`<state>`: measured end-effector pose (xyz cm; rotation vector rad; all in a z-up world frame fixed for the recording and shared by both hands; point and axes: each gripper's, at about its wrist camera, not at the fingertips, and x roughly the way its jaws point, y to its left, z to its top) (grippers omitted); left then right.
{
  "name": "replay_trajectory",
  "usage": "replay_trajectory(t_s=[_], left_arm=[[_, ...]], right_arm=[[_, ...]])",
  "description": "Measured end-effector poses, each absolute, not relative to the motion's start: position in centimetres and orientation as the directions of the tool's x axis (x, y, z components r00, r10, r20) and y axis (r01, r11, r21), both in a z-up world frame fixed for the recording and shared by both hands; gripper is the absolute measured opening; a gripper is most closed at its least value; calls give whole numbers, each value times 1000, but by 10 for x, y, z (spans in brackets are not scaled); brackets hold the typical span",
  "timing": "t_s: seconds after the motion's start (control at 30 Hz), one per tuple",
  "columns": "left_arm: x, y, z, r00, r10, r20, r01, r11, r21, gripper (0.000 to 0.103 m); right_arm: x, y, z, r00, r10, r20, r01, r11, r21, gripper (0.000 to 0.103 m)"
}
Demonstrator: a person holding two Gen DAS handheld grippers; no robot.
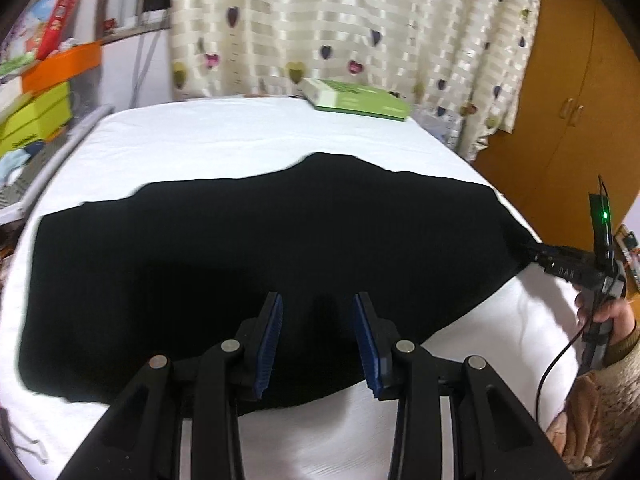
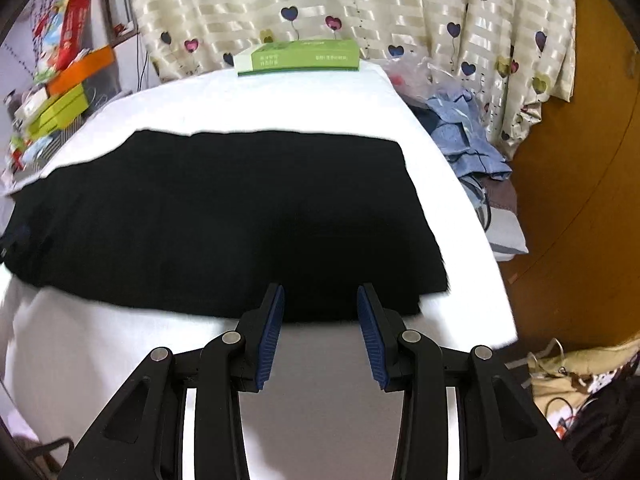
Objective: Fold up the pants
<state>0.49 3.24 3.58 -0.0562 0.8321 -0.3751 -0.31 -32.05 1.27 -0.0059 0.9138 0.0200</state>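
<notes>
The black pants lie flat and folded lengthwise across the white table. They also show in the right wrist view. My left gripper is open and empty, hovering over the pants' near edge. My right gripper is open and empty, its blue pads over the pants' near right corner. In the left wrist view the right gripper shows at the pants' right end, held by a hand.
A green box lies at the table's far edge, also in the right wrist view. A heart-patterned curtain hangs behind. Boxes are stacked at left. Blue clothes and a wooden cabinet are at right.
</notes>
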Motion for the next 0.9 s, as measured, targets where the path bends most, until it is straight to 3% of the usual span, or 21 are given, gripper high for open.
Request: replay_trajectory(t_s=[0.13,0.33,0.7,0.9], left_arm=[[18,11,30,569,-394,-721,333,913,-236,39],[27,-20,29,525,-455,-720,392,880,-270,39],[32,-57,20,460,-493,-738,446,847,-288,39],[33,-60,15,453,-489,-745,435,851,-295,40]], right_arm=[[-19,-341,14,612,-5,-791,35,999,22,39],[-33,-374,12,631,120,-767,115,963,245,39],[-6,-356,9,647,172,-743,53,962,269,50],[-3,-357,7,661,258,-705,54,920,387,53]])
